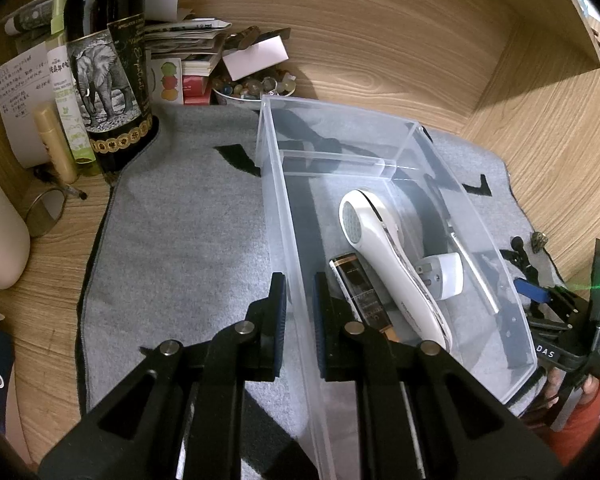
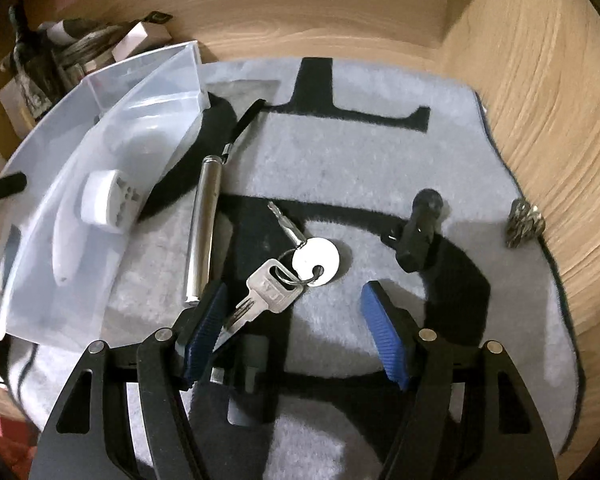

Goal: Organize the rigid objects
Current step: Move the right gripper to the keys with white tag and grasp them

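A clear plastic bin (image 1: 278,184) stands on a grey mat (image 1: 180,240). It holds a white handheld device (image 1: 380,248), a white plug adapter (image 1: 444,276) and a black-and-gold lighter (image 1: 360,292). My left gripper (image 1: 300,320) is shut on the bin's left wall, one finger inside and one outside. My right gripper (image 2: 292,328) is open, low over a bunch of keys (image 2: 276,292) with a round white tag (image 2: 316,258). A silver tube (image 2: 204,224) lies beside the bin (image 2: 100,128). A black clip (image 2: 420,232) and a small metal trinket (image 2: 524,222) lie further right.
A dark wine bottle (image 1: 108,68), small tubes, papers and a bowl of beads (image 1: 252,88) crowd the back left of the wooden desk. A wooden wall (image 2: 540,80) rises close on the right. A dark flat object (image 2: 248,380) lies on the mat under my right gripper.
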